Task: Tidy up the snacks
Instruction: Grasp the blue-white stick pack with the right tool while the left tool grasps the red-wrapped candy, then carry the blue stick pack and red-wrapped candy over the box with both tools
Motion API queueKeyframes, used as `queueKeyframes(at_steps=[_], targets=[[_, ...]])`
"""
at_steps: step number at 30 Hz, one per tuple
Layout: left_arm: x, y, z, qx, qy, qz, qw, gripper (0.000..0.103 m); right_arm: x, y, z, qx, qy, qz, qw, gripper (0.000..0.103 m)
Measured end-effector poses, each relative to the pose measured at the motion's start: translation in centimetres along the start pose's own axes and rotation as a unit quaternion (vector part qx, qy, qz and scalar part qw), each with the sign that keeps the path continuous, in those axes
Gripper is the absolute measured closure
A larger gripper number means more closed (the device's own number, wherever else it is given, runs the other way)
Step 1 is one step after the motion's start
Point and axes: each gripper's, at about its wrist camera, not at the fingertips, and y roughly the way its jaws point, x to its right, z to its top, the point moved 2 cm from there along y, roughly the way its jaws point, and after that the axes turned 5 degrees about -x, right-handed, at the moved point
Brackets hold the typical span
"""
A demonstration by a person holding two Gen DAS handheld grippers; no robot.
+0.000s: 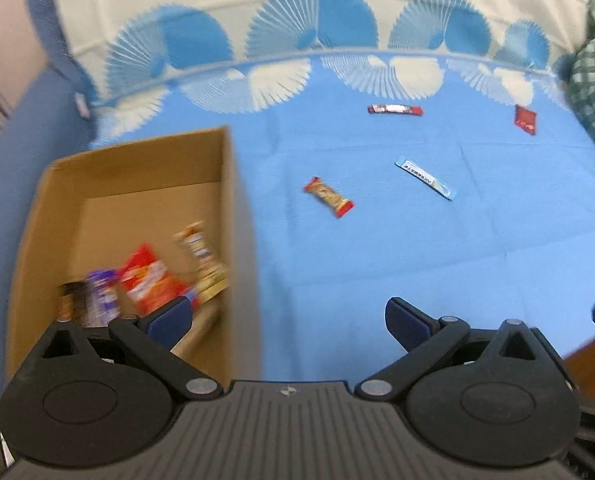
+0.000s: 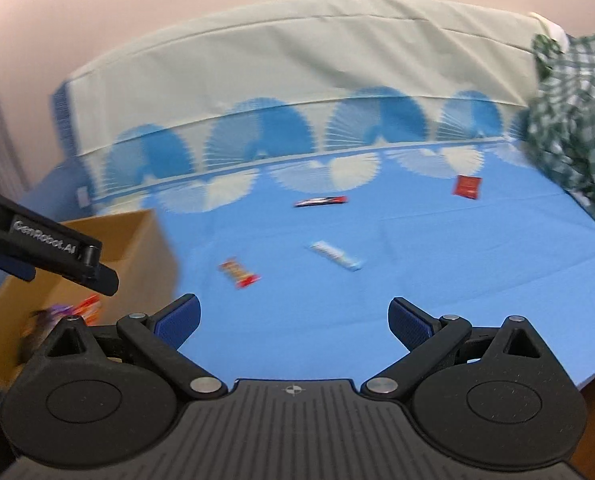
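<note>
Fingers spread wide on my left gripper (image 1: 289,320), nothing between them, blue pads bare. Its left finger hangs over the near right corner of the cardboard box (image 1: 37,216), while the right finger sits above open blue cloth (image 1: 477,240). Down in the box, just ahead of that left finger, lies a heap of wrappers: an orange-red packet (image 1: 149,280), a purple one (image 1: 103,294) beside it on the left, and a tan bar (image 1: 203,256) leaning toward the right wall. All of them are blurred, so I can't read any print.

My right gripper (image 2: 293,322) is likewise released and empty, poised over the cloth to the right of the box. Ahead of both grippers, well apart from the fingers, four snacks lie loose on the cloth. Nearest is a red-ended bar (image 1: 328,197), lying slantwise, just right of the box. Farther right lies a pale blue stick packet (image 1: 425,179), also slantwise. Beyond those, near the fan-patterned border, sits a dark red-and-white bar (image 1: 394,109), and off to its right a small red sachet (image 1: 525,119).

A green checked cloth (image 2: 573,120) is bunched at the far right edge.
</note>
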Motion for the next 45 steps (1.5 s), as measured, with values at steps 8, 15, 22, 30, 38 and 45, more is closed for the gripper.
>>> queueKeyframes(at_steps=[8, 15, 22, 30, 38, 45], targets=[[3.0, 14.9, 9.0, -0.074, -0.086, 0.029, 0.9931, 0.0, 6.3, 14.2, 2.7, -0.029, 0.001, -0.035, 0.999, 0.003], [2.8, 23.3, 12.9, -0.077, -0.101, 0.063, 0.9899, 0.0, 6.7, 26.6, 4.6, -0.05, -0.068, -0.02, 0.996, 0.003], [2.0, 25.7, 12.4, -0.052, -0.103, 0.042, 0.9924, 0.0, 6.0, 33.8, 3.9, -0.046, -0.098, -0.004, 0.994, 0.001], [1.6, 24.9, 11.8, -0.059, -0.121, 0.01, 0.9908, 0.038, 5.6, 33.2, 3.8, -0.036, -0.097, 0.024, 0.994, 0.051], [2.8, 20.7, 10.2, -0.04, -0.05, -0.007, 0.9979, 0.084, 5.5, 29.8, 4.1, -0.068, -0.062, 0.023, 0.996, 0.088], [2.5, 11.9, 4.9, -0.001, -0.007, -0.039, 0.9992, 0.084, 4.7, 19.9, 4.4, -0.02, -0.031, 0.025, 0.999, 0.088]])
